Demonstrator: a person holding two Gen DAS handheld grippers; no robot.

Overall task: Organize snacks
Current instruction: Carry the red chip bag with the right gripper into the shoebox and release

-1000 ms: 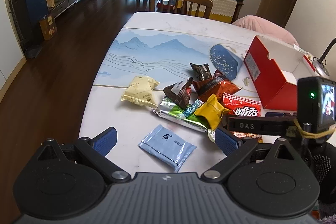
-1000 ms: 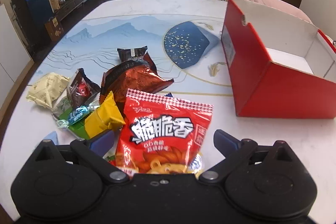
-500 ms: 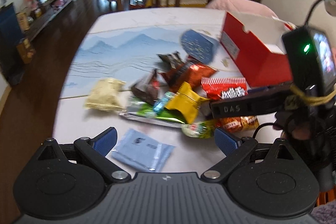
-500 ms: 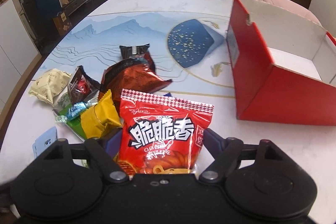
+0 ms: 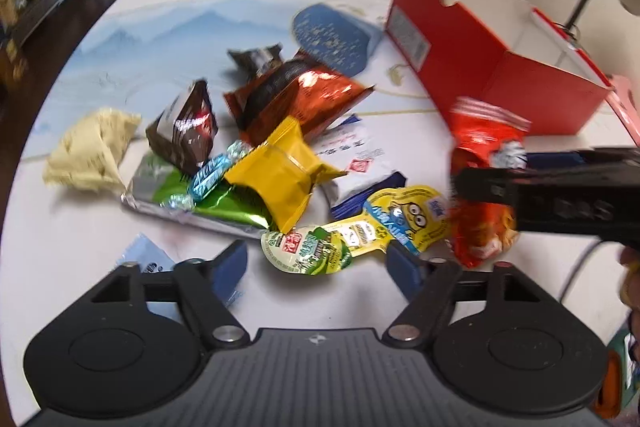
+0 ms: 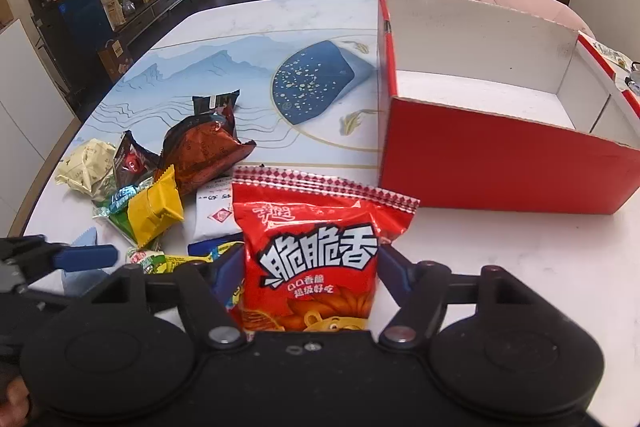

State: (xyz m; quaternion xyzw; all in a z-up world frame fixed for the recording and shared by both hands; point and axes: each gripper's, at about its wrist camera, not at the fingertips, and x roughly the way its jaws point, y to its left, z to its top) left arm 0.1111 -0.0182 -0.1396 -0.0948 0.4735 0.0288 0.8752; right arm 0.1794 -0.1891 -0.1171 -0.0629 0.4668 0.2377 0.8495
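From the left wrist view, motion blur obscures the packet labels; the left gripper (image 5: 318, 259), jaws just closing, straddles a green jelly cup (image 5: 306, 250) without contact. Right wrist view: the right gripper (image 6: 306, 267) clamps the red snack bag (image 6: 316, 255) beside the red box (image 6: 508, 163), whose empty interior shows only here.

Left wrist view: looks steeply down over its own jaws, close above the snack pile (image 5: 280, 163).
Right wrist view: the same downward tilt, close to the surface (image 6: 500, 251).
Shared: pile, red box (image 5: 500, 67) at 2 o'clock.
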